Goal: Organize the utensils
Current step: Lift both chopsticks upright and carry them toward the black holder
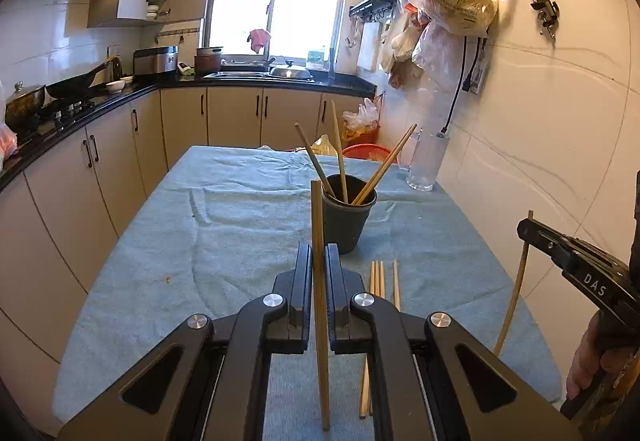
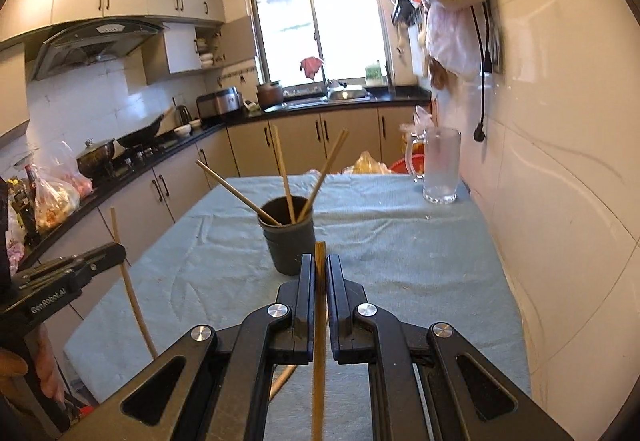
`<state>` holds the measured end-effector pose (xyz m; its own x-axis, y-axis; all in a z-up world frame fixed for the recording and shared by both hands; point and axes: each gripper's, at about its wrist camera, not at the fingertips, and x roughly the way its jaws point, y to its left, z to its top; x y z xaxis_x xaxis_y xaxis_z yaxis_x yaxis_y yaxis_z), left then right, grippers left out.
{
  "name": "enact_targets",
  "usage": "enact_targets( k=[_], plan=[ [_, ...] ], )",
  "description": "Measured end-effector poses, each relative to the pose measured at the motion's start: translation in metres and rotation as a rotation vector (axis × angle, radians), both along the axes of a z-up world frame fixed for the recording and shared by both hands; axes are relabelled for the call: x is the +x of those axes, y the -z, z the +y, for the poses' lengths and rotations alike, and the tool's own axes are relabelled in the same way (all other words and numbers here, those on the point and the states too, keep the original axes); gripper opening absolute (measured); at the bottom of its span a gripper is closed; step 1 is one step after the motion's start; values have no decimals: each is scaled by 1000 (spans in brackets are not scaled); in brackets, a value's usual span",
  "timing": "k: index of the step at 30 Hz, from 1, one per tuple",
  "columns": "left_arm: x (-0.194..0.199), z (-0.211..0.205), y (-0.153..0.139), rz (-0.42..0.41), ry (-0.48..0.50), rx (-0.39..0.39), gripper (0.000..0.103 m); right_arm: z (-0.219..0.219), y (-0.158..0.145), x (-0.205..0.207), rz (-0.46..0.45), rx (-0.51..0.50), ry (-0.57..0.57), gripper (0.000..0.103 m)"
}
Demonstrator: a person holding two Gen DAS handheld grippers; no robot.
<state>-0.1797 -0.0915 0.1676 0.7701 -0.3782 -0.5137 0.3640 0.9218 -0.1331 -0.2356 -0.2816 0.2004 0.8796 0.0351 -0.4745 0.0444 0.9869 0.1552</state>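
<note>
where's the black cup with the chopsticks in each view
Left wrist view: black cup sits centre, just above and right of the tongs' tips, on the blue cloth.
Right wrist view: black cup sits centre, just above and left of the tongs' tips.
Shared landmark: glass mug by the wall.

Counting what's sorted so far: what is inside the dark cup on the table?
Four wooden chopsticks stand leaning in the dark cup. Its wall hides their lower ends and the bottom, so anything else lying inside cannot be seen.

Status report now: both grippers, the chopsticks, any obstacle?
Left gripper shut on one chopstick; right gripper likewise. Dark cup holds four chopsticks; four lie on the cloth. Path to cup unobstructed.
</note>
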Motion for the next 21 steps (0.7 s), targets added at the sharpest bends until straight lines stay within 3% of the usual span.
enact_targets(
  k=[21],
  plan=[
    [5, 4, -9, 52, -66, 49, 6, 23, -32, -24, -95, -53, -13, 6]
  ],
)
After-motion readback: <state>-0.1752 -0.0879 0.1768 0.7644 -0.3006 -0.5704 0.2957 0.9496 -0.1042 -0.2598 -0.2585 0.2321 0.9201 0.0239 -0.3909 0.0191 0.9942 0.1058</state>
